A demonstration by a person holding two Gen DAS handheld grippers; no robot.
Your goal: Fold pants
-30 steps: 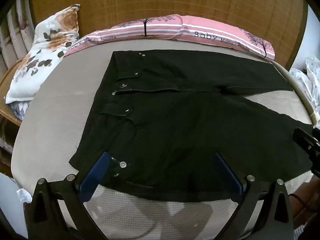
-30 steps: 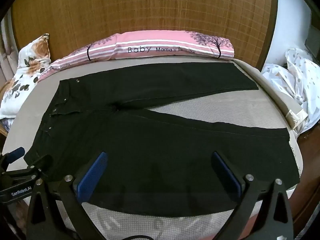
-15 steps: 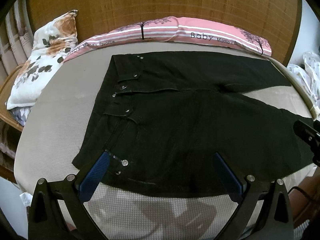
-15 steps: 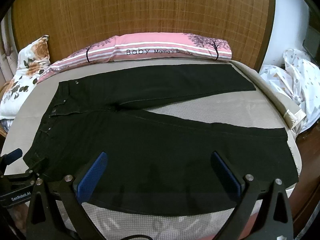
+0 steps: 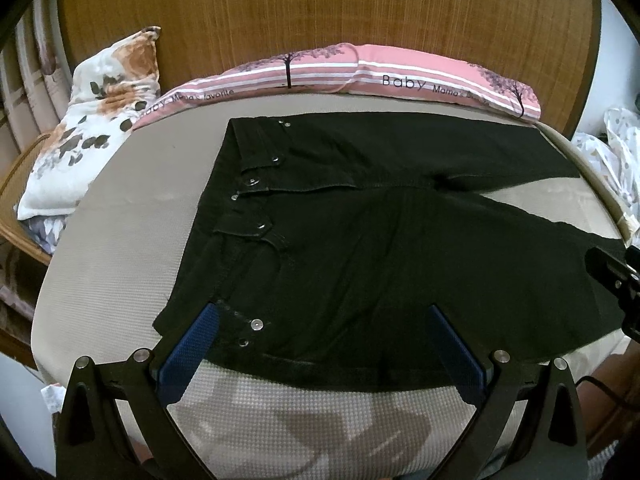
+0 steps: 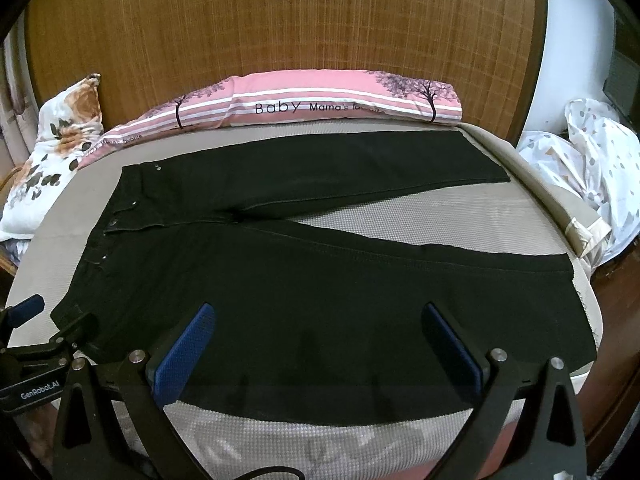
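Left wrist view has pulled back a touch from a second ago, so I've got both the left gripper (image 5: 320,350) and right gripper (image 6: 318,346) hovering, jaws apart, over the near edge of the pants (image 5: 380,248) spread flat on the bed (image 5: 112,248), nothing folded yet.

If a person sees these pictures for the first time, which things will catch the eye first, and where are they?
First come the black pants, spread flat across the beige mattress, waistband to the left and the two legs parted toward the right. Behind them, a pink striped pillow lies along the wooden headboard. Near the camera, each open hand-held gripper, left and right, hovers over the near edge of the pants.
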